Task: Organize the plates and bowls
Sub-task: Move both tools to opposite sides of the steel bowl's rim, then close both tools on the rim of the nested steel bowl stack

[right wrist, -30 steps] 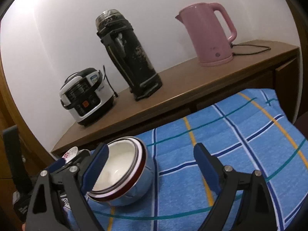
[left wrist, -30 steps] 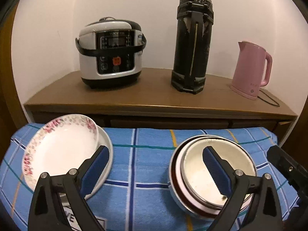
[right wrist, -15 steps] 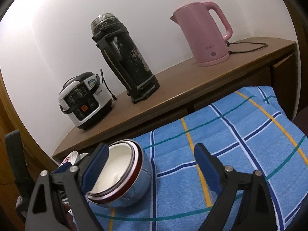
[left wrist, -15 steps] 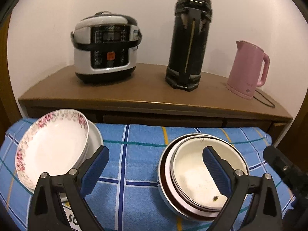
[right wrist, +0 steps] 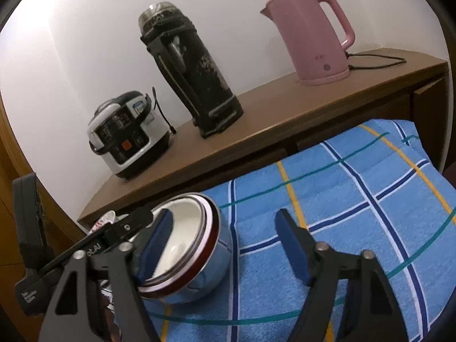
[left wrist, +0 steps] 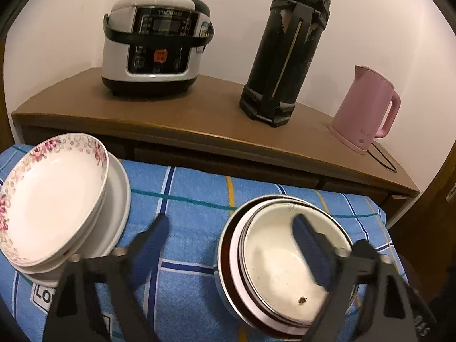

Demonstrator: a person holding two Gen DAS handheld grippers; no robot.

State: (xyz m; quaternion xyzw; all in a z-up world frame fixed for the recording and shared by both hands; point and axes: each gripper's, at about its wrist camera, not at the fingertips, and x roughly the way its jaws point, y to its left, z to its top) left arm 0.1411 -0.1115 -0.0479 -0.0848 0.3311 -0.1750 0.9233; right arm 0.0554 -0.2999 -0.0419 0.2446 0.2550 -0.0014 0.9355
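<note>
A floral-rimmed plate (left wrist: 54, 196) lies on a plain white plate (left wrist: 118, 199) at the left of the blue checked cloth (left wrist: 193, 199). Nested bowls (left wrist: 285, 273), a white one inside a red-rimmed one in a metal one, sit at the right; they also show in the right wrist view (right wrist: 185, 245). My left gripper (left wrist: 230, 245) is open and empty, its right finger over the white bowl. My right gripper (right wrist: 225, 242) is open and empty, its left finger in front of the bowls.
A wooden sideboard (left wrist: 199, 125) behind the cloth carries a rice cooker (left wrist: 156, 45), a tall black flask (left wrist: 285, 51) and a pink kettle (left wrist: 364, 114) with its cord. The left gripper's body (right wrist: 94, 248) shows at the left of the right wrist view.
The left gripper has moved forward and to the right, so the bowls and plates look nearer. The right gripper has edged closer to the bowls. Both stay open.
</note>
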